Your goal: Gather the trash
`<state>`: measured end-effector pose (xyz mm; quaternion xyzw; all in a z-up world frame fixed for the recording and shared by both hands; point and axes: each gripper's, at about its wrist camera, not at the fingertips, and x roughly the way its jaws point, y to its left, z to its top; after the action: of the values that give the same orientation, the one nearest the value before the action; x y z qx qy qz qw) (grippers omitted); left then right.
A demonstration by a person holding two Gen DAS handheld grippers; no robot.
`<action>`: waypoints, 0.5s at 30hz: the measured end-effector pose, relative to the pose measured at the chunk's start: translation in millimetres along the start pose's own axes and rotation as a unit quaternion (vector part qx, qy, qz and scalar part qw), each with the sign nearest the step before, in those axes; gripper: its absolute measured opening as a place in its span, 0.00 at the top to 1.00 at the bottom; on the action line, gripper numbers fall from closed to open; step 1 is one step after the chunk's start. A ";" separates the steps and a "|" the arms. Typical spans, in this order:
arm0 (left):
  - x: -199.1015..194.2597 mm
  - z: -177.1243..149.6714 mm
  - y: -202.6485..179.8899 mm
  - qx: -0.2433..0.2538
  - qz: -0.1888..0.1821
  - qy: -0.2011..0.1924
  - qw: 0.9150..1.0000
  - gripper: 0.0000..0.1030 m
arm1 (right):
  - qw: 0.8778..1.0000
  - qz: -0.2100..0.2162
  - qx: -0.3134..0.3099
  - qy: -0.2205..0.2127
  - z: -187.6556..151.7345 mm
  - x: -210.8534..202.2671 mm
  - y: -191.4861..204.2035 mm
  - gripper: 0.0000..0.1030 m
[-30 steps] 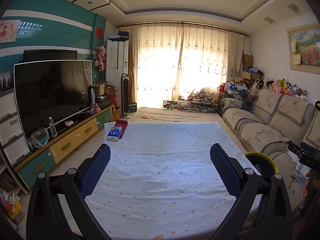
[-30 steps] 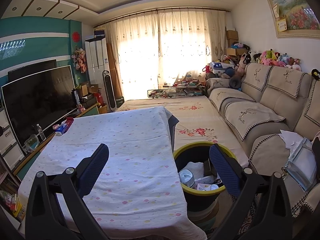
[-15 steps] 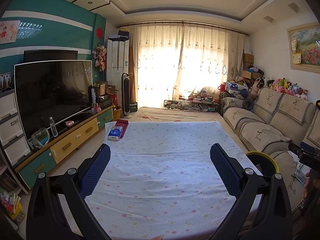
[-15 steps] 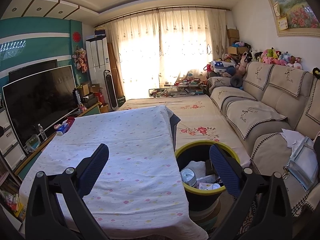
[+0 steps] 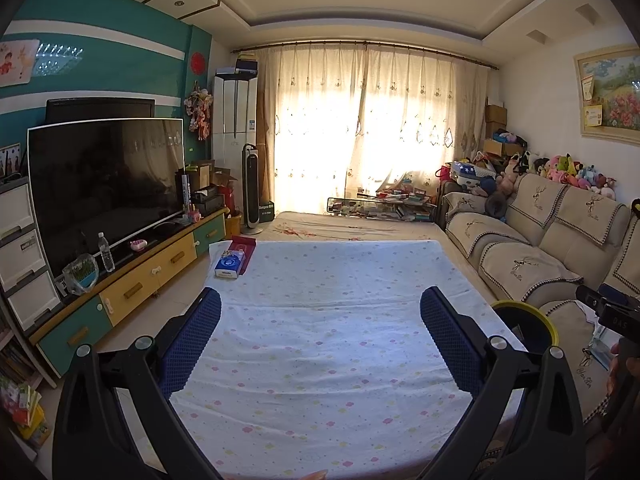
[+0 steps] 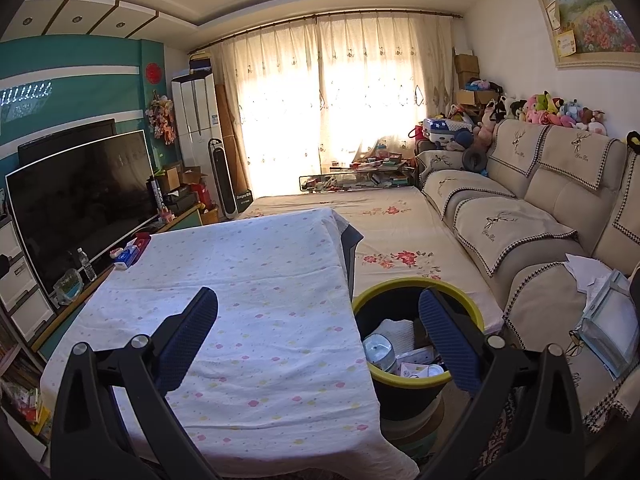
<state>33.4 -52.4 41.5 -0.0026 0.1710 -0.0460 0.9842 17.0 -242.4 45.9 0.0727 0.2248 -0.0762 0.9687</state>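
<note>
Both grippers are hovering spread and empty over the cloth-covered bench: the left gripper above its middle, the right gripper at its right edge. The bin is standing just right of the bench, holding what looks like wrappers and containers. A tissue box is lying far left.

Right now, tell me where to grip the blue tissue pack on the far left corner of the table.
Grip the blue tissue pack across its two long sides, coming from above. It lies flat, with a red box close along one side, so a sideways approach looks cramped.
</note>
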 end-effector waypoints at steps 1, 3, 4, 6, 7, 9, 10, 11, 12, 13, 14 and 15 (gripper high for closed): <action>0.0 0.0 0.1 -0.001 0.000 0.000 1.000 0.05 | 1.000 0.000 0.000 0.000 -0.4 0.4 1.2 0.07; 0.1 0.0 0.1 -0.001 -0.001 0.000 1.000 0.05 | 1.000 0.001 0.000 -0.001 0.2 -0.2 -0.2 0.07; 0.0 0.1 0.0 -0.001 0.000 0.000 1.000 0.05 | 1.000 0.001 0.001 -0.001 -0.1 0.2 0.8 0.07; 0.1 -0.1 -0.1 0.000 0.000 0.000 1.000 0.05 | 1.000 0.000 0.000 0.000 -0.1 0.5 1.0 0.07; 0.0 0.0 0.0 0.000 0.000 0.000 1.000 0.05 | 1.000 0.000 0.000 0.000 0.0 0.2 0.2 0.07; 0.4 -0.3 -0.3 0.000 0.000 0.001 1.000 0.05 | 1.000 0.000 0.000 0.001 -0.2 0.4 0.9 0.07; 0.3 -0.3 -0.3 0.000 0.000 0.001 1.000 0.05 | 1.000 0.001 0.000 0.001 -1.0 0.6 0.4 0.07; 0.2 -0.5 -0.4 0.000 0.000 0.001 1.000 0.05 | 1.000 0.001 0.000 0.002 -1.6 1.2 1.3 0.07; 0.0 -0.2 -0.4 0.000 0.000 0.001 1.000 0.05 | 1.000 0.002 0.000 0.002 -2.3 1.7 2.2 0.07; 0.4 -0.5 -0.5 0.000 0.000 0.002 1.000 0.05 | 1.000 0.002 0.000 0.003 -2.7 2.1 2.9 0.07; 0.9 -1.3 -0.3 0.000 0.000 0.003 1.000 0.05 | 1.000 0.003 0.000 0.003 -3.0 2.4 3.2 0.07; 1.7 -2.4 0.2 0.001 0.000 0.003 1.000 0.05 | 1.000 0.003 0.000 0.003 -3.0 2.4 3.2 0.07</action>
<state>34.1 -52.3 38.7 -0.0020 0.1743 -0.0465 0.9836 18.5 -239.0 42.5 0.0736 0.2272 -0.0736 0.9683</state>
